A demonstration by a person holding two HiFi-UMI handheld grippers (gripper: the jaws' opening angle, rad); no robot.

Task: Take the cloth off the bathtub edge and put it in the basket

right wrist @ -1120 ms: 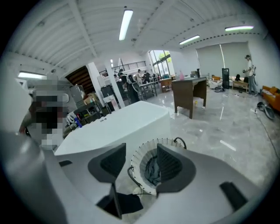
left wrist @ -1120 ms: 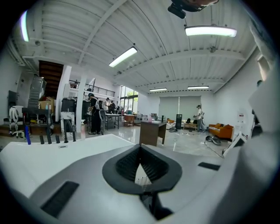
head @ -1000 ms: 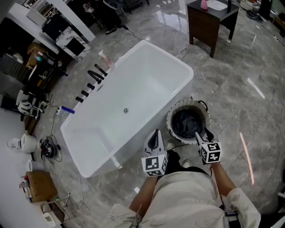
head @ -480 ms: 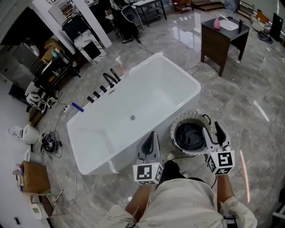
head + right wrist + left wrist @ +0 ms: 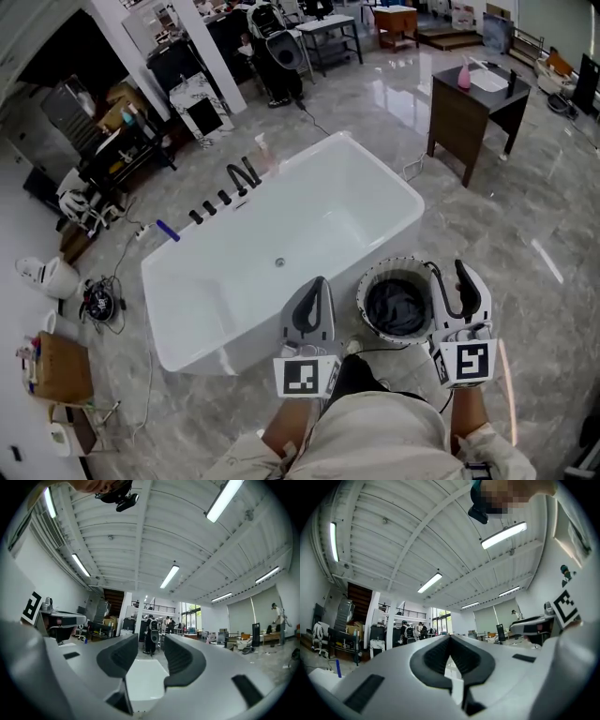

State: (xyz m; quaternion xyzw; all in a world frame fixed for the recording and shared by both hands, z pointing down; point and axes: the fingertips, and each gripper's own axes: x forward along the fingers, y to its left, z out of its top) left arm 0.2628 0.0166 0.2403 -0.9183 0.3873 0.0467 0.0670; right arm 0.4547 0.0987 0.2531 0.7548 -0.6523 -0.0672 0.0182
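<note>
Cloth (image 5: pixel 397 307) lies in basket (image 5: pixel 367 284), between left fingers (image 5: pixel 312 306) and right fingers (image 5: pixel 461 284). Bathtub (image 5: pixel 309 211) edge bare. Left fingers together, empty. Right fingers apart, closing on nothing. Placing step looks done; next, likely just withdraw.

I can read no text, label, brand, number or sign in any of the three views here.

Showing only dark folds of cloth (image 5: pixel 397 307) inside the basket (image 5: pixel 360 298). Cutting off the person's torso (image 5: pixel 375 441) at the bottom edge.
</note>
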